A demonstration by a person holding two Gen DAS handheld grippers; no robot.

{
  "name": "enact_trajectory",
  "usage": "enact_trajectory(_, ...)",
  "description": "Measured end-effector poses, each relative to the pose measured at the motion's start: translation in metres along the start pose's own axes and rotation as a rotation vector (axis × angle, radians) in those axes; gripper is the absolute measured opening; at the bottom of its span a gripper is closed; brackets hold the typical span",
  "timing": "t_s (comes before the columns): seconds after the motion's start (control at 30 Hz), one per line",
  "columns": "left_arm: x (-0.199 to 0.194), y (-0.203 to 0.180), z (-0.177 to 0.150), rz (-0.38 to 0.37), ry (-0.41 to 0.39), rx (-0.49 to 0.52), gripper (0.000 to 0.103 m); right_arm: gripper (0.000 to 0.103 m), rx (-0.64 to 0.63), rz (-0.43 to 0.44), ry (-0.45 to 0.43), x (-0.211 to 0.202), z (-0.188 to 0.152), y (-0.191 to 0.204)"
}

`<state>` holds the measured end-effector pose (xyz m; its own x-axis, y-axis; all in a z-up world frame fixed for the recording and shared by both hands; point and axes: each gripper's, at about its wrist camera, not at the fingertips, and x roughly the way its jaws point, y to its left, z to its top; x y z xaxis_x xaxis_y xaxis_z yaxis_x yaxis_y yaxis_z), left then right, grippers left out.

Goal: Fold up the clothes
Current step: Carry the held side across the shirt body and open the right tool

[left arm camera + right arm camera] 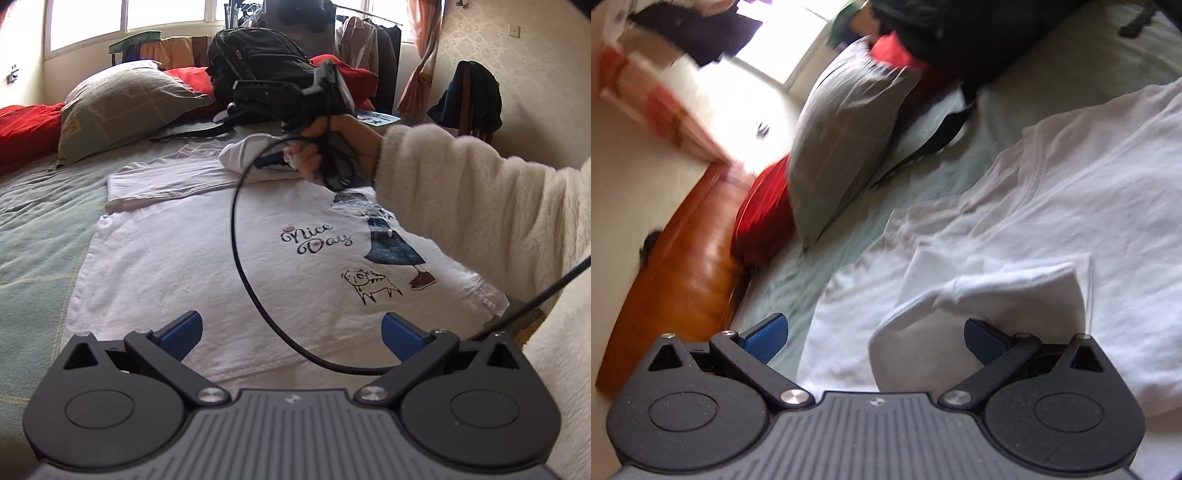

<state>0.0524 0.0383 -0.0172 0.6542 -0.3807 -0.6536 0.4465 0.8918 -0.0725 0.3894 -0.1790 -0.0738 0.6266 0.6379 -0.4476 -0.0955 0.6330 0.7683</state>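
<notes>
A white T-shirt (207, 266) is spread front-up on a bed (33, 236) covered by a pale green sheet; a "Nice Day" print, a figure in a blue skirt and a small cat drawing are seen on its front. At the far side of the bed a grey pillow (118, 107), a red blanket (26, 125) and a black backpack (258, 70) are piled, the backpack just beyond the shirt's collar end. A chair (469, 96) draped with dark clothing is set against the wall at the right, and hanging clothes are seen under the window.

A black cable (240, 236) is looped across the shirt, between the left wrist camera and the far gripper. The right side of the shirt is partly hidden by a cream fleece sleeve (480, 206).

The left gripper (291, 334) is held over the shirt's near hem, its jaws spread wide and nothing between them. The right gripper (873, 338) is gripped by a hand (332, 147) over the shirt's upper part, where one sleeve (990, 299) is bunched; its jaws are likewise spread apart, with the bunched sleeve lying between the blue pads (766, 338), not pinched. The right wrist view is blurred
</notes>
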Motion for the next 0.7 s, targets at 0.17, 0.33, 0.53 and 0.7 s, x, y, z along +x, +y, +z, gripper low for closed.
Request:
enact_trajectory(0.17,-0.002,0.003,-0.002,0.008,0.001,-0.009,0.102,0.103,-0.183,-0.012,0.030,0.027,-0.012,0.040)
enact_trajectory(0.33,-0.001,0.006,-0.004,0.008,0.007,-0.018,0.102,0.103,-0.411,-0.091,0.112,0.061,-0.036,0.079)
enact_trajectory(0.53,0.000,0.008,-0.005,-0.002,0.010,-0.019,0.102,0.103,-0.374,-0.108,0.136,0.047,-0.046,0.065)
enact_trajectory(0.7,0.002,0.008,-0.005,-0.021,0.007,-0.012,0.102,0.103,-0.192,-0.096,0.104,-0.002,-0.027,0.036)
